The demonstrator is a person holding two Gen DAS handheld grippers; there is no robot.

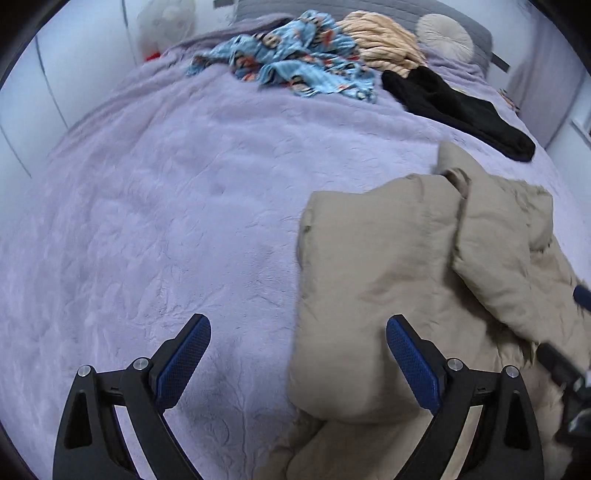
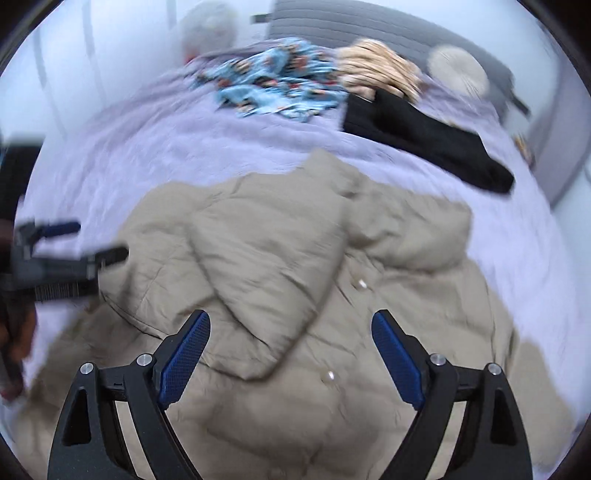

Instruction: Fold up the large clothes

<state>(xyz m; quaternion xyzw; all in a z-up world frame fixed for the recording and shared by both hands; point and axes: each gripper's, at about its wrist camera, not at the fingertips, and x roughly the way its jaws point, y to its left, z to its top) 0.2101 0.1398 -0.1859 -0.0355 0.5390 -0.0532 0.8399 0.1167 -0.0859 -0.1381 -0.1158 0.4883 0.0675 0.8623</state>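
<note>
Beige padded coat lies on the bed (lilac blanket) under both grippers' wide-apart, empty jaws.

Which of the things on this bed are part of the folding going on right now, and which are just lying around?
In the job:
- beige padded coat, partly folded
- left gripper, open, empty
- right gripper, open above the coat

Lying about:
- blue patterned garment
- cream knit
- black garment
- round cushion
- lilac blanket
</note>
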